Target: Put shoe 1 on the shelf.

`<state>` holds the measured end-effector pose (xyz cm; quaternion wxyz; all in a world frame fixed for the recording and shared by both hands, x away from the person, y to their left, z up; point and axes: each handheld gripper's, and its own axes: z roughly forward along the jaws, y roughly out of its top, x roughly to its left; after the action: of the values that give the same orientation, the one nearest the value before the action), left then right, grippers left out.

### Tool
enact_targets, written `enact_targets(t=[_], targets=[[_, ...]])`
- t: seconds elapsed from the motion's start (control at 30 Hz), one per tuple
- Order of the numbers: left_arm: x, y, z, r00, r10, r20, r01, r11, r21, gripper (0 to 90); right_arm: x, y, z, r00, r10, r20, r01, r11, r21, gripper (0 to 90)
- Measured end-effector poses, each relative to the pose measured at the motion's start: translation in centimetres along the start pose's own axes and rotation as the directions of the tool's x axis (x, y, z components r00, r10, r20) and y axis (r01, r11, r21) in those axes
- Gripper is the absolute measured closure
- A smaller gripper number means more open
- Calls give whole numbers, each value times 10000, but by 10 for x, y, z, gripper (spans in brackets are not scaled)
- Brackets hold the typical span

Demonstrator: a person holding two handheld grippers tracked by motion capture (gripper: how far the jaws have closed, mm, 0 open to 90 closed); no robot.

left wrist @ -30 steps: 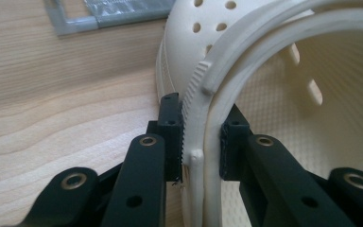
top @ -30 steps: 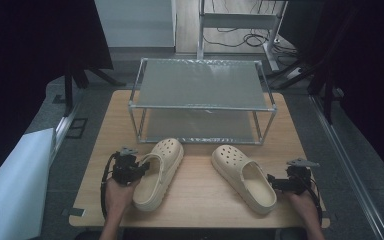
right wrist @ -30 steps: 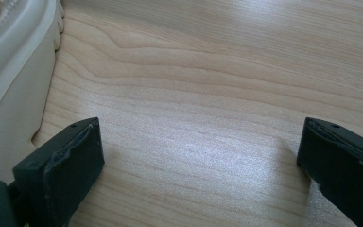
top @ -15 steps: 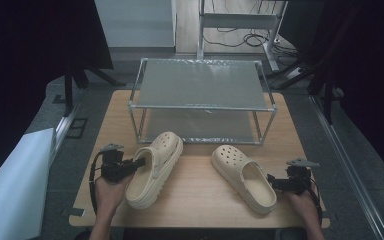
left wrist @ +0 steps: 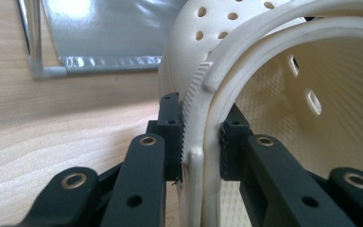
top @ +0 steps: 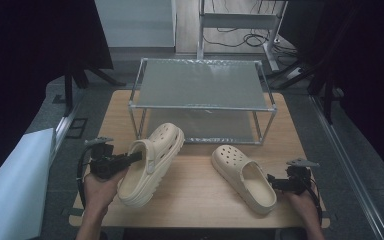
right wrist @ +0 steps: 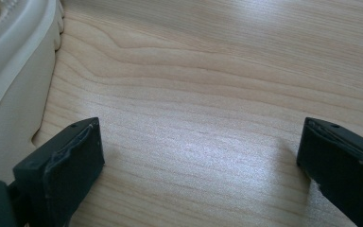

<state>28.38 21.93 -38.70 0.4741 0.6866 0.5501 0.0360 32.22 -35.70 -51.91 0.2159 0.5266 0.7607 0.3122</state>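
Lifting the left clog, near-left on the table, is being done best by keeping the left gripper fingers clamped on its heel rim, while the right gripper is being held wide open, empty.

Two cream clogs dotted with holes, pale wood-grain worktop, silvery grey rack, black fingers.

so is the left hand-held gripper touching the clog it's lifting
Touching. In the left gripper view the left hand-held gripper has a pad pressed on each side of the clog rim, with no gap.
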Motion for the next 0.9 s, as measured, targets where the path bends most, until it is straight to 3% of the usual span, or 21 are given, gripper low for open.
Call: enact_targets(t=[0.33,0.47,0.67,0.9], targets=[[-10,24,-12,9993,-179,340,189,9994,-302,755,0,0,0,10000,-6,7,6,10000,-4,9],[-16,37,-17,9984,-241,502,273,9976,-640,755,0,0,0,10000,-47,13,47,10000,-18,9],[-23,60,-21,9960,-523,730,608,9910,-1194,754,0,0,0,10000,-21,7,21,10000,-6,9],[-27,89,-13,9943,-945,485,1014,9804,-1687,754,0,0,0,10000,-31,-21,31,10000,38,9]])
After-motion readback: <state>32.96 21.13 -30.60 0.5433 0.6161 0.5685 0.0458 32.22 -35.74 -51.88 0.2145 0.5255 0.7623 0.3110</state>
